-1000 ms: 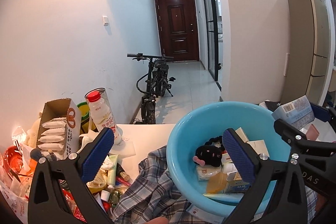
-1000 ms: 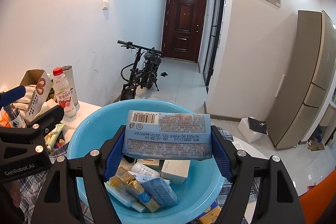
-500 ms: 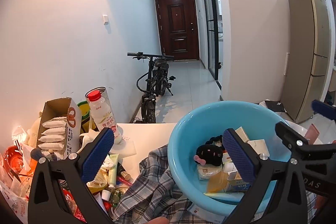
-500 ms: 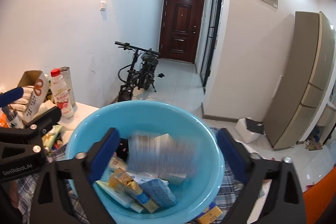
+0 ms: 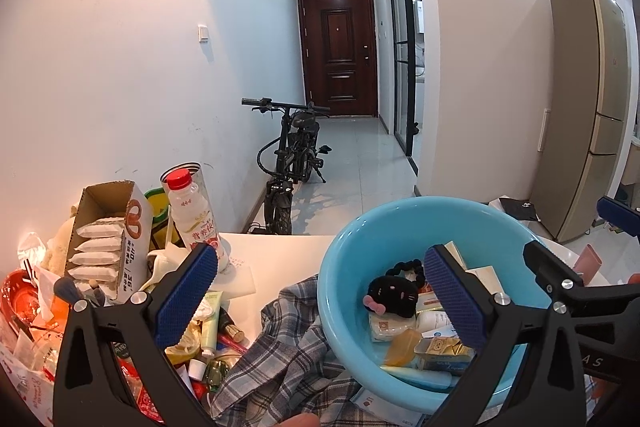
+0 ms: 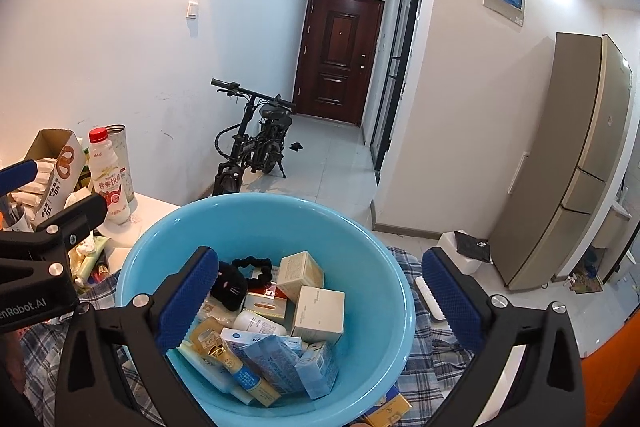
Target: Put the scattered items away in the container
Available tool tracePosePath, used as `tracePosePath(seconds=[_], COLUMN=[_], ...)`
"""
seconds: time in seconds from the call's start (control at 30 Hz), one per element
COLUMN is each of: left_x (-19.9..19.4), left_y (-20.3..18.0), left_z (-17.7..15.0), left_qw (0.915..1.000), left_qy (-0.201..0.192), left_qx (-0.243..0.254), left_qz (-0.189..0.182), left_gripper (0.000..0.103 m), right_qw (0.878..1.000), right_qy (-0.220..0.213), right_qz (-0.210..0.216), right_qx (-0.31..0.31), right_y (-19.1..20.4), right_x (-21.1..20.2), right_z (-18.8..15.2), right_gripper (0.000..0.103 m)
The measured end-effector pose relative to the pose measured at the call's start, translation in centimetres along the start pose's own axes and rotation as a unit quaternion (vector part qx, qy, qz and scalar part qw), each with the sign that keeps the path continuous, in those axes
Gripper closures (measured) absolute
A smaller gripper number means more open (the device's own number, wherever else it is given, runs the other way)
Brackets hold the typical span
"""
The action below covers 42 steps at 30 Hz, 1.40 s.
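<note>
A light blue plastic basin (image 6: 372,267) sits on a plaid cloth (image 5: 280,347) and holds several small boxes, tubes, a black plush toy (image 6: 230,285) and a pale blue packet (image 6: 276,359). My right gripper (image 6: 316,259) hangs open just above the basin with nothing between its fingers. My left gripper (image 5: 318,263) is open and empty too, over the basin's (image 5: 360,251) left rim and the cloth. Loose tubes and small bottles (image 5: 212,319) lie under its left finger.
A red-capped drink bottle (image 5: 192,219) and an open carton of sachets (image 5: 108,239) stand at the table's left back. A white remote (image 6: 430,301) lies right of the basin, a yellow box (image 6: 390,409) at its front. Beyond the table stands a bicycle (image 5: 292,163).
The right gripper's jaws spread wide and let go of the pale blue packet, which dropped into the basin. The left gripper kept still.
</note>
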<state>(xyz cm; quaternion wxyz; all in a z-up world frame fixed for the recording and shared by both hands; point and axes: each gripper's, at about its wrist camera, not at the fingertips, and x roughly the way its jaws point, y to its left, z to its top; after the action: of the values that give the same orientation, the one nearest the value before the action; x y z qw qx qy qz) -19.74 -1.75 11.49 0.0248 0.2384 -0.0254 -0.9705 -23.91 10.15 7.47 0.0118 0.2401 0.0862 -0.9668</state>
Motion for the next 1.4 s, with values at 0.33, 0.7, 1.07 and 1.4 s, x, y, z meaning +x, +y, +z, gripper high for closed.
tracePosePath(seconds=[0.33, 0.7, 1.07, 1.4], left_x=[-1.8, -9.2, -15.7, -15.4], left_y=[-0.7, -0.4, 0.0, 0.1], left_z=[0.1, -1.8, -7.9, -12.5], left_qw=[0.9993, 0.9989, 0.998, 0.999], left_qy=[-0.007, -0.034, -0.057, -0.019], left_qx=[-0.011, -0.001, 0.008, -0.017], left_qz=[-0.035, -0.032, -0.025, -0.036], left_gripper=[0.0, 0.0, 0.0, 0.0], right_qw=[0.999, 0.998, 0.996, 0.999], right_qy=[-0.007, -0.021, -0.054, -0.016], right_qz=[-0.022, -0.005, -0.004, 0.004], right_qx=[0.025, 0.065, 0.066, 0.041], right_y=[-1.1, -1.8, -0.8, -0.2], right_x=[-1.7, -8.7, -16.4, -17.4], right_z=[0.7, 0.0, -7.0, -12.3], right_gripper=[0.0, 0.0, 0.0, 0.0])
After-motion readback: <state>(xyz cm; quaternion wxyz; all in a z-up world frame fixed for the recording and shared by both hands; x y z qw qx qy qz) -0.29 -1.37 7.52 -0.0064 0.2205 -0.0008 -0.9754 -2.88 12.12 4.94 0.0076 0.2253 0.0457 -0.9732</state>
